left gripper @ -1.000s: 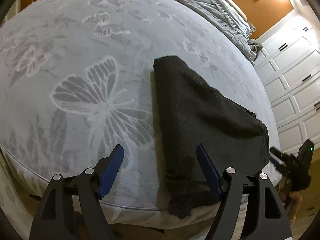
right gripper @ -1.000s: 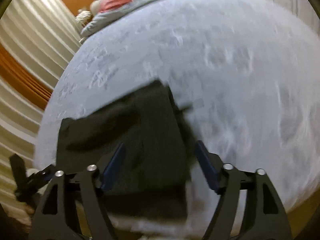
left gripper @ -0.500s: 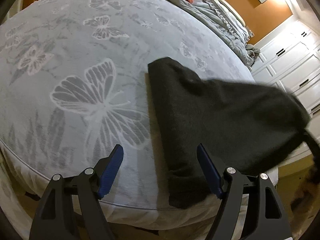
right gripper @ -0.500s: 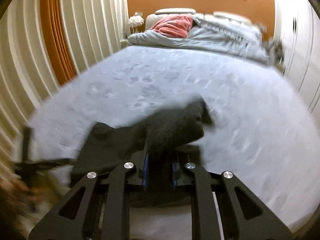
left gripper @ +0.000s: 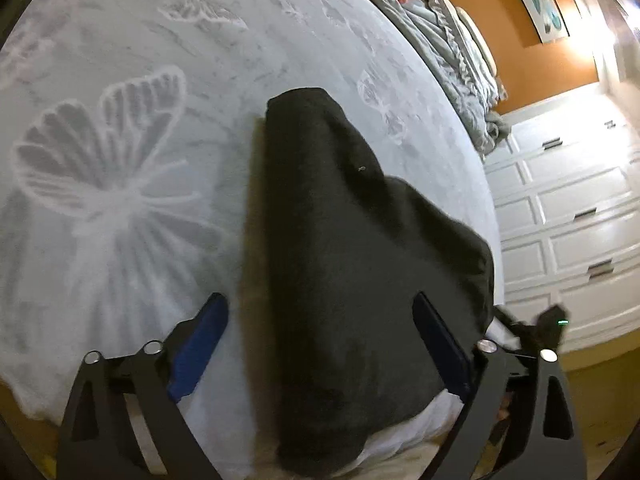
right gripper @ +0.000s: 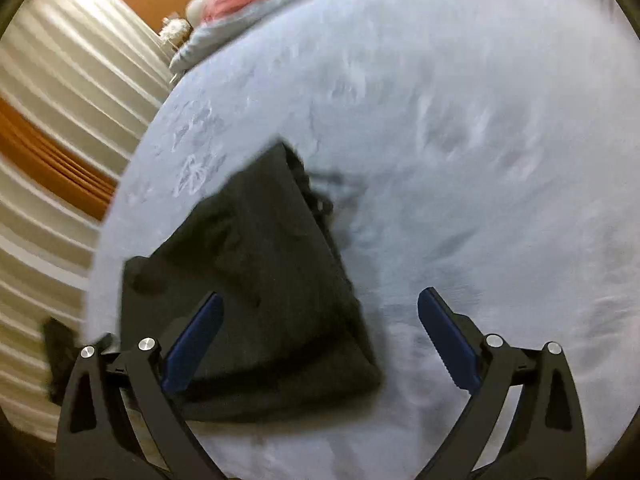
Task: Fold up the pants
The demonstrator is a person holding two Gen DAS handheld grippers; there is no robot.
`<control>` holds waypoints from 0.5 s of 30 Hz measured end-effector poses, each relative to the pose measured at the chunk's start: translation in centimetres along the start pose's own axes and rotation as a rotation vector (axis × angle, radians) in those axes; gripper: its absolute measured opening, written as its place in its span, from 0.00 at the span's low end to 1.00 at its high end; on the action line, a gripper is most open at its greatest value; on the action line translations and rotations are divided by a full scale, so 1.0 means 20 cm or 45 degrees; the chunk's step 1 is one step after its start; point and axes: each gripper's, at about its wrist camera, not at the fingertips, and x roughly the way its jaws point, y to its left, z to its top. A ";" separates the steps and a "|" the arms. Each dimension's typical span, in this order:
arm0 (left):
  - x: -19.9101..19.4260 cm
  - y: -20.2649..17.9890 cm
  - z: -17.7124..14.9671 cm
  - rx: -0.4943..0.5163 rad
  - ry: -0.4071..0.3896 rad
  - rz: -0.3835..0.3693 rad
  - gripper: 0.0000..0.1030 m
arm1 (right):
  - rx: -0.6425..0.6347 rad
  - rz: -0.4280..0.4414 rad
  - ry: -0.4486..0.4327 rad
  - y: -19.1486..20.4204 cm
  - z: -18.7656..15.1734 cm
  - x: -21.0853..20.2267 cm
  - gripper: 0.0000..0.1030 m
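Where left view reaches: white wardrobe [left gripper: 576, 216].

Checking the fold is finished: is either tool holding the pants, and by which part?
Nothing is held. Both tools' jaws are opening, and the pants lie loose on the bed.

The wide grey butterfly-print bed cover [left gripper: 120, 140] lies bare on the left of the folded black fabric pants [left gripper: 340, 260], giving open passage. A heaped grey quilt [left gripper: 452, 48] blocks the far end; white panelled cupboard doors [left gripper: 580, 220] bound the right side.
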 end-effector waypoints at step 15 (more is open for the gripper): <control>-0.38 -0.02 0.33 0.297 0.176 0.055 0.26 | 0.035 0.136 -0.014 0.52 -0.51 -0.08 0.51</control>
